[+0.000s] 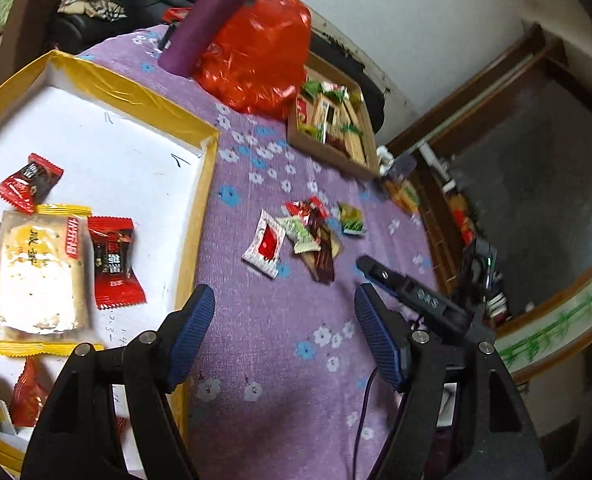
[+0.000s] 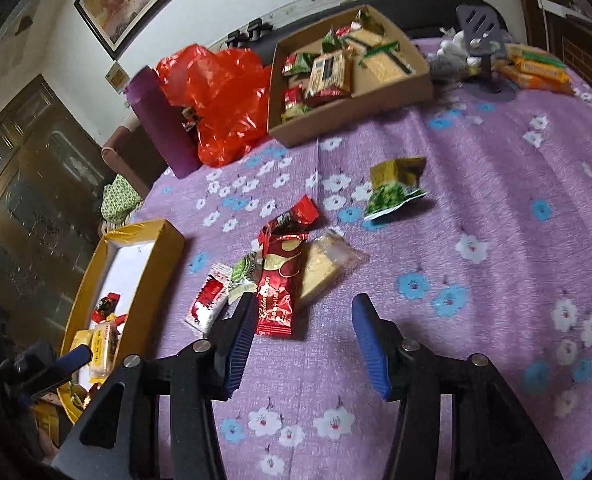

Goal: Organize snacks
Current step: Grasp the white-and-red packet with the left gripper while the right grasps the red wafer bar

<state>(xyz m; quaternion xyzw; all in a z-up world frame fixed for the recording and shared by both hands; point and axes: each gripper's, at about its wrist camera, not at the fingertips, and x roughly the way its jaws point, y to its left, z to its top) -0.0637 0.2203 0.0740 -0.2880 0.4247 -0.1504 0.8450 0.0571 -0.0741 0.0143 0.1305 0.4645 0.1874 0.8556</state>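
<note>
Left wrist view: the left hand-held gripper [image 1: 284, 336] hangs with jaws apart, holding nothing, over the purple flowered surface [image 1: 280, 320]; beside it the yellow-rimmed box [image 1: 136, 100] holds a cracker pack [image 1: 36, 276] and red candies; loose snacks [image 1: 304, 240] lie ahead. Right wrist view: the right hand-held gripper [image 2: 302, 340] is spread and empty, just short of a red wrapper [image 2: 278, 284]; a cardboard tray [image 2: 376, 100] of snacks sits beyond.

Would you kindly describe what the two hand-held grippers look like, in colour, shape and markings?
Each hand-held gripper, left and right, has two angular black plastic arms with triangular cut-outs and silver round pivot bolts. The fingers carry blue ribbed pads. In the left wrist view, the right one's side shows pale lettering, too blurred to read. No sleeves visible.
</note>
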